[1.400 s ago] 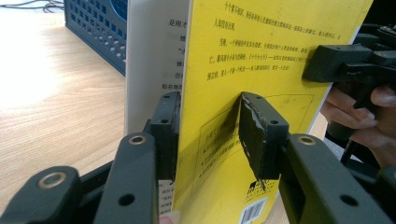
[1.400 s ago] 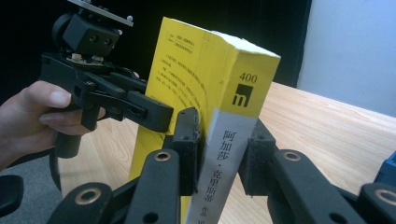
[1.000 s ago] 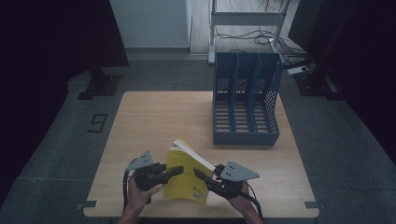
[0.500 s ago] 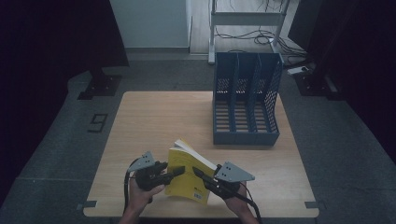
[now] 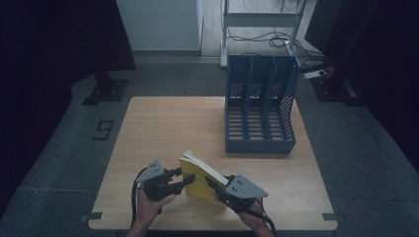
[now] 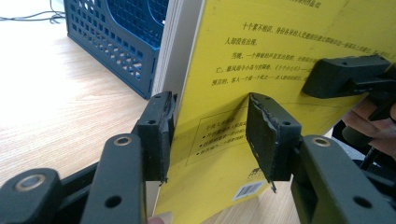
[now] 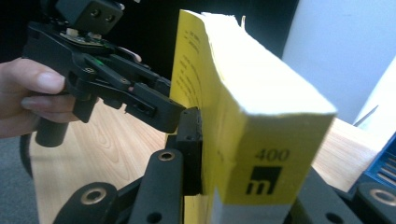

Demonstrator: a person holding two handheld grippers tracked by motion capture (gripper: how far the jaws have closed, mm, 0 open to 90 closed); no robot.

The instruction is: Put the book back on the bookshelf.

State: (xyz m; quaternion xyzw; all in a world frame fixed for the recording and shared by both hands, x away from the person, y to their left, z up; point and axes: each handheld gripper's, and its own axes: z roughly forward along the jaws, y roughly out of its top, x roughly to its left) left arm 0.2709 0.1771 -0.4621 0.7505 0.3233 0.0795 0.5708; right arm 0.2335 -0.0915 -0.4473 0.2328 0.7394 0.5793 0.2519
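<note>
Since a second ago the left gripper (image 5: 187, 178) jaws have been opening; the yellow book (image 5: 200, 178) sits between them, one jaw touching its page-edge side, the other jaw clear of the cover, so no real pinch there now. Book has tipped a bit more upright and the right gripper (image 5: 211, 183) has edged in toward it.

Left to right, relative to the book: left gripper at its left edge, jaws spread around it, not pressing. Book itself stands on edge at the front of the desk (image 5: 163, 123), well apart from the blue file rack (image 5: 261, 111) behind and to its right. Right gripper is at the book's right side, clamped tight on its thickness near the spine end, carrying the weight.

Progress, as I judge it: book is lifted and handed over to the right gripper; left is releasing. Left to do: carry it to the rack and slot it into one of the empty compartments. Early-to-middle stage.
</note>
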